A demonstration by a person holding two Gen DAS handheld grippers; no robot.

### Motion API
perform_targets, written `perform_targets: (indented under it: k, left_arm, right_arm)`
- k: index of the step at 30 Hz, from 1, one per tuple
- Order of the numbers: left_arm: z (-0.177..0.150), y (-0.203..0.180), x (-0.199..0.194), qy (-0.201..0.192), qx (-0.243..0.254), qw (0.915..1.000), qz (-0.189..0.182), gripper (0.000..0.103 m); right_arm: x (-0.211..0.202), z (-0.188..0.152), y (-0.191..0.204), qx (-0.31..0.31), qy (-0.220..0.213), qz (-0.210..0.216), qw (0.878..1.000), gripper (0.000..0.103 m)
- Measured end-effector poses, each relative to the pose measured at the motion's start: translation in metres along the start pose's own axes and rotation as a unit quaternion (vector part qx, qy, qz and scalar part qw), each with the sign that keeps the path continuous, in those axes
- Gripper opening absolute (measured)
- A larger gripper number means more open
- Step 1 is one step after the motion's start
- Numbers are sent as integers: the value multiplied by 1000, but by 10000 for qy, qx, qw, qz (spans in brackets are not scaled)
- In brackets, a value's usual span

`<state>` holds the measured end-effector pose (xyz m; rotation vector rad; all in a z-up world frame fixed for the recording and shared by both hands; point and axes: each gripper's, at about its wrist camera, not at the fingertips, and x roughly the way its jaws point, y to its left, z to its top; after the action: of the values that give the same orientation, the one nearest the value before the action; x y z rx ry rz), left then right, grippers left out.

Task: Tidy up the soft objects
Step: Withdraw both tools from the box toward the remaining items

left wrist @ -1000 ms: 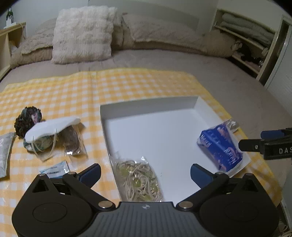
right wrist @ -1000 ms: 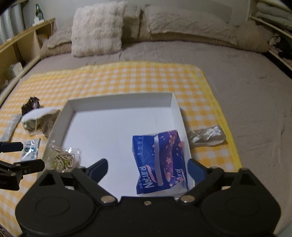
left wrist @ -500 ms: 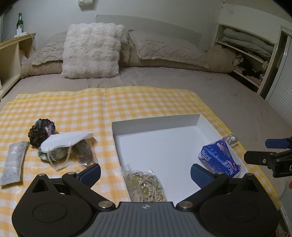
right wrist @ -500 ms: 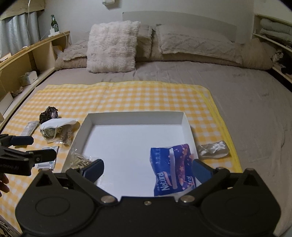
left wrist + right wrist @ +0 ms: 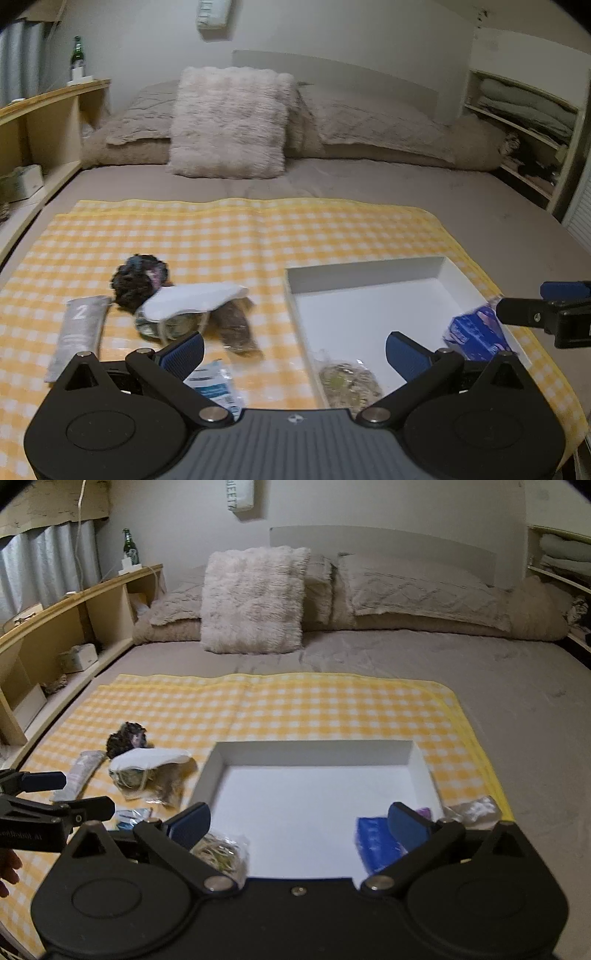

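Note:
A white tray (image 5: 364, 275) (image 5: 314, 747) lies on a yellow checked cloth (image 5: 236, 236) on the bed. Inside it are a bag of rubber bands (image 5: 349, 380) (image 5: 221, 851) at the near left and a blue tissue pack (image 5: 476, 332) (image 5: 376, 843) at the near right. Left of the tray lie a white mask (image 5: 192, 301) (image 5: 147, 758), a dark scrunchie (image 5: 138, 280) (image 5: 125, 738), a grey pouch (image 5: 79, 334) (image 5: 79, 773), a brown bag (image 5: 234, 326) and a small blue-white sachet (image 5: 214, 382). My left gripper (image 5: 293, 350) and right gripper (image 5: 299, 823) are both open, empty, held above the near edge.
A crumpled clear wrapper (image 5: 474, 808) lies right of the tray. Pillows (image 5: 255, 602) line the headboard. A wooden shelf (image 5: 55, 627) with a green bottle (image 5: 129, 548) runs along the left; shelves with folded bedding (image 5: 524, 107) stand on the right.
Both grippers have pulled back and tilted upward, so the tray and items sit lower and farther in view. The left one has swung left. Both stay open; no object has moved.

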<state>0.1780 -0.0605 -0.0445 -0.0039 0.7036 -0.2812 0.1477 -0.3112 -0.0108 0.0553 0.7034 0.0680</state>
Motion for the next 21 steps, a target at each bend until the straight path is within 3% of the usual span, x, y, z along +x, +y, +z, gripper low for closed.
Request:
perform_targets:
  k: [10,21]
  left_arm:
    - [1,51,-14,-113,-312,9985,440,103]
    - [4,113,-18,-266,-678,9907,1147,103]
  right_arm:
    - [20,11,49,-270,-42,401,9988,103]
    - [44,20,104,-491,-218,771,9956,103]
